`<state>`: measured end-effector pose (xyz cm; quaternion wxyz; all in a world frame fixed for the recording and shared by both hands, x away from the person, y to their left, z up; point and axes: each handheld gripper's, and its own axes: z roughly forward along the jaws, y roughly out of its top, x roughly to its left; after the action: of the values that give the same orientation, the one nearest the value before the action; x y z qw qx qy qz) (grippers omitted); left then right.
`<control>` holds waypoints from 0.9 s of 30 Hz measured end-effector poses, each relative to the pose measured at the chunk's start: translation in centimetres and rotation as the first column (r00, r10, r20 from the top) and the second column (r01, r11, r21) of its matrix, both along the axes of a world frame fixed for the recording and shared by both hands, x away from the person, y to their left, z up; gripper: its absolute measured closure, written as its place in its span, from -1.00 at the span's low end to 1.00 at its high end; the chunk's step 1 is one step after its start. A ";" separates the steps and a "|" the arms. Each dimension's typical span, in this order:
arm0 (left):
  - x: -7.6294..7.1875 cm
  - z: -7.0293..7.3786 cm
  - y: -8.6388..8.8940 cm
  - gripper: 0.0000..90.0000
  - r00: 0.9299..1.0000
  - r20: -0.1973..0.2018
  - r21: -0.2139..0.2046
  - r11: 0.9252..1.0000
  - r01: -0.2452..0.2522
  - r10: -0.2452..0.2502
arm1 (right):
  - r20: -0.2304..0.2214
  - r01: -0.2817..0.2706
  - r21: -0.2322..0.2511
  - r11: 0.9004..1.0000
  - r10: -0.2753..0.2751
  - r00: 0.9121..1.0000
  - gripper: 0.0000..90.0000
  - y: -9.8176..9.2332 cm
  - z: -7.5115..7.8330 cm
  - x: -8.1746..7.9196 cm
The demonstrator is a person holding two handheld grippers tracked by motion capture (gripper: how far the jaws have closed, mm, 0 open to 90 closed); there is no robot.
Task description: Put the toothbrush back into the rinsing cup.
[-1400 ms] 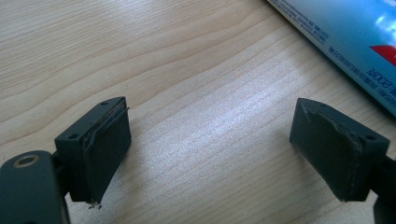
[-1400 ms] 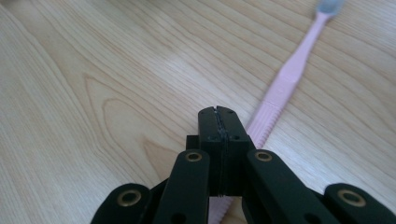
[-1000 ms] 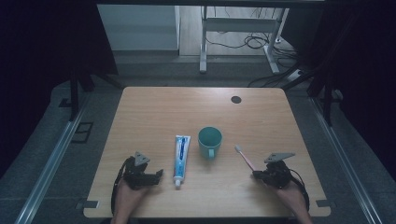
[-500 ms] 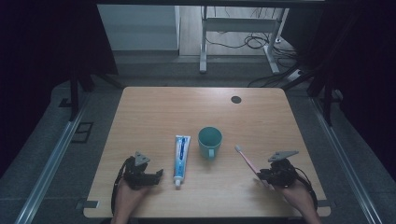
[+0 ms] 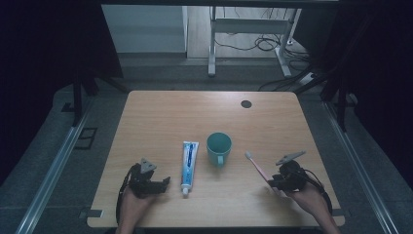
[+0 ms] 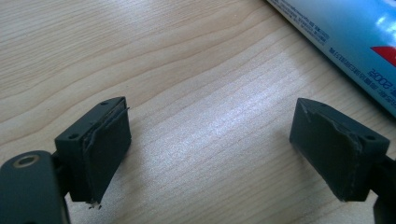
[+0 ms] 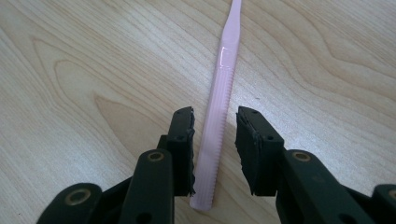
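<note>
A pink toothbrush [image 5: 256, 165] lies flat on the wooden table [image 5: 160, 117] at the front right, bristles away from me. My right gripper [image 5: 272, 184] is at its handle end. In the right gripper view the handle [image 7: 223, 93] runs between the two jaws of that gripper [image 7: 215, 114], with a thin gap on each side. The jaws have just been opening and the pads do not press on the handle. My left gripper [image 5: 164, 184] rests at the front left, open over bare wood [image 6: 210, 126]. A blue and white toothpaste tube [image 5: 189, 161] [image 6: 355, 42] lies just to its right.
A teal cup [image 5: 218, 146] with its handle toward me stands between the tube and the toothbrush. A dark round cap [image 5: 246, 104] sits in the table's far right part. Beyond the far edge are a desk frame and cables on the floor.
My right gripper has edged slightly to the right, along the toothbrush handle. The toothbrush, tube, cup and left hand have stayed where they were.
</note>
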<state>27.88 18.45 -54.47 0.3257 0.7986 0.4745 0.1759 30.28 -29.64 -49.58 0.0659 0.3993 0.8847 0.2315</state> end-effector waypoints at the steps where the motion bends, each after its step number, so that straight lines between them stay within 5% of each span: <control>1: 0.0 0.0 0.0 -0.72 1.000 0.000 0.000 1.000 -0.001 0.001 | -0.007 -0.001 -0.008 1.000 0.000 1.000 0.48 0.1 0.0 0.2; 13: 0.0 0.0 0.0 -0.72 1.000 -0.002 -0.001 1.000 -0.002 0.002 | -0.091 -0.004 -0.095 0.995 -0.004 0.996 0.47 1.8 0.7 2.2; 27: 0.0 0.0 0.0 -0.72 1.000 -0.002 -0.001 1.000 -0.003 0.003 | -0.201 0.000 -0.157 0.988 -0.032 0.979 0.50 3.6 0.9 4.3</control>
<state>27.86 18.44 -54.47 0.3255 0.7980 0.4761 0.1750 34.61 -26.00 -48.65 0.0082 0.4215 0.8990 0.1188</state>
